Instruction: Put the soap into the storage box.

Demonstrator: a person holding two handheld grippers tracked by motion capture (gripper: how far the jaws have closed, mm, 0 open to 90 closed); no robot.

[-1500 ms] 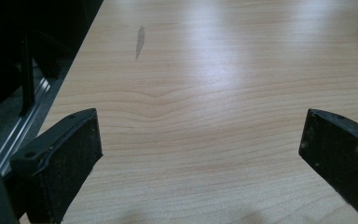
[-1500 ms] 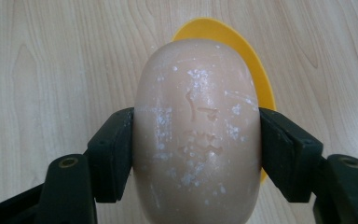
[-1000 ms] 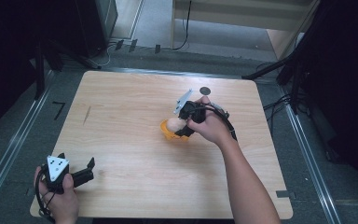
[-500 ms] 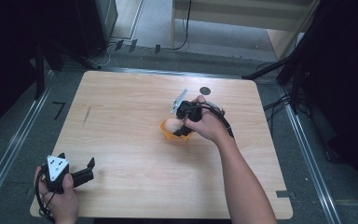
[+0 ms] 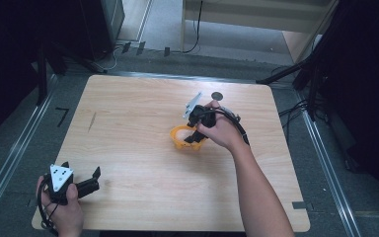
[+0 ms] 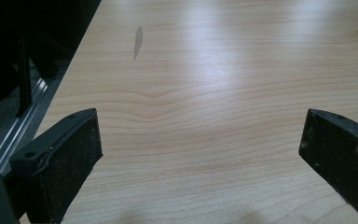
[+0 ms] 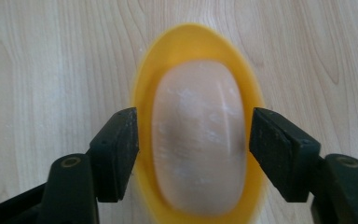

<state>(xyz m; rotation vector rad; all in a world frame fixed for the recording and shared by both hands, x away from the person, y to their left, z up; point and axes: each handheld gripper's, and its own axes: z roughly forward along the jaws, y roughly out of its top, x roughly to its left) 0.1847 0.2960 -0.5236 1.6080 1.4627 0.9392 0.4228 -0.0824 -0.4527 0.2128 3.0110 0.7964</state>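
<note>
1. Looking down from the high view, we see our right tool (image 5: 193, 139) at the middle of the wooden counter (image 5: 128, 113), over a yellow bowl (image 5: 179, 138).
2. We see in the right gripper view that the yellow bowl (image 7: 198, 44) holds a pale oval object (image 7: 198, 135), blurred.
3. Our right tool (image 7: 193, 149) has its jaws narrowed around that pale object, one on each side; whether the pads press on it we cannot tell.
4. We hold our left tool (image 5: 93, 178) at the near left corner of the counter, well apart from the bowl.
5. Its jaws stand wide apart over bare wood, gripping nothing.
</note>
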